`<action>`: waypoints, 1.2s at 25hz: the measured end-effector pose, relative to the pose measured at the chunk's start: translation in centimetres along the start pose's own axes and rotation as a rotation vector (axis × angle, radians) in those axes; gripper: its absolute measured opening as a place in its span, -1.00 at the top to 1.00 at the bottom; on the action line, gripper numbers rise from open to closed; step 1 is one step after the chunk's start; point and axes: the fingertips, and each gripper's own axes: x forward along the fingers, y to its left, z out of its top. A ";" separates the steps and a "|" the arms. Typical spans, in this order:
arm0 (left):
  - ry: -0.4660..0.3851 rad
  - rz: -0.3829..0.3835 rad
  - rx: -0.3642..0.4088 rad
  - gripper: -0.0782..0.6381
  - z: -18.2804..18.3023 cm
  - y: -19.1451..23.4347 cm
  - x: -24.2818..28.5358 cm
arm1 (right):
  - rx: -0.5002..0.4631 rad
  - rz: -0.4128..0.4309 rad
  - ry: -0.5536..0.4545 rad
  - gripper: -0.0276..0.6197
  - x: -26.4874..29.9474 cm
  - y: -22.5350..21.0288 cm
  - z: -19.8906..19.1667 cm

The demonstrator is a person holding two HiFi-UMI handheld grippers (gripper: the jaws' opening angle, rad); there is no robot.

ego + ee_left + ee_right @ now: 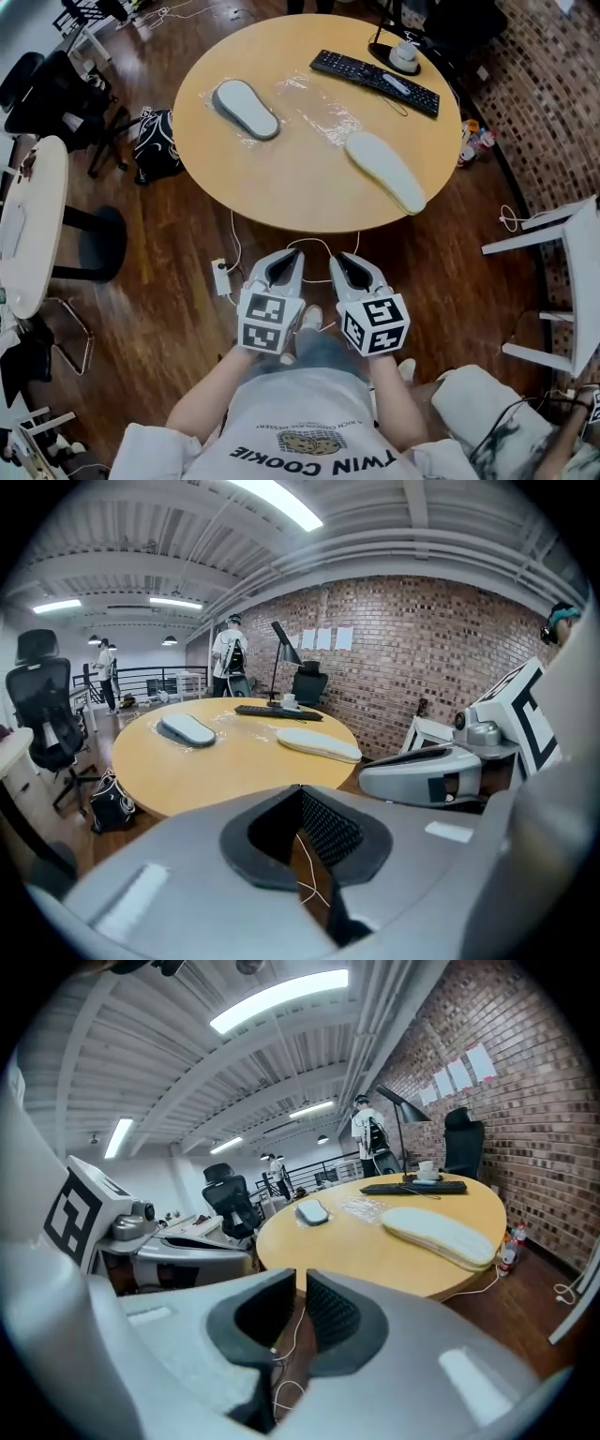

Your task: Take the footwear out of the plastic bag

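Two flat slippers lie on the round wooden table [300,197]. The grey-edged slipper [246,109] rests at the left on a crinkled bit of clear film. The white slipper [385,170] lies bare at the right. Between them the clear plastic bag [317,111] lies flat, with nothing showing inside it. Both grippers hang side by side over the floor, short of the table's near edge. My left gripper [292,253] has its tips together and holds nothing. My right gripper [339,257] shows a narrow gap between its pads [333,1312], with only floor and cable behind.
A black keyboard [375,82] and a lamp base with a cup [403,54] sit at the table's far side. On the floor are a power strip [222,277] with cables and a black bag [157,145]. A white chair [562,281] stands at the right.
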 end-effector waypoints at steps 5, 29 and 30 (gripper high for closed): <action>-0.040 0.039 -0.031 0.77 -2.3 0.7 -5.3 | -0.066 0.033 -0.012 0.83 -0.9 6.6 -0.9; -0.130 -0.019 -0.052 0.77 -8.7 -9.2 -25.0 | -0.127 -0.115 -0.100 0.91 -17.3 21.2 -7.1; -0.129 -0.019 -0.047 0.77 -8.9 -9.6 -25.0 | -0.125 -0.118 -0.107 0.91 -17.7 21.1 -7.3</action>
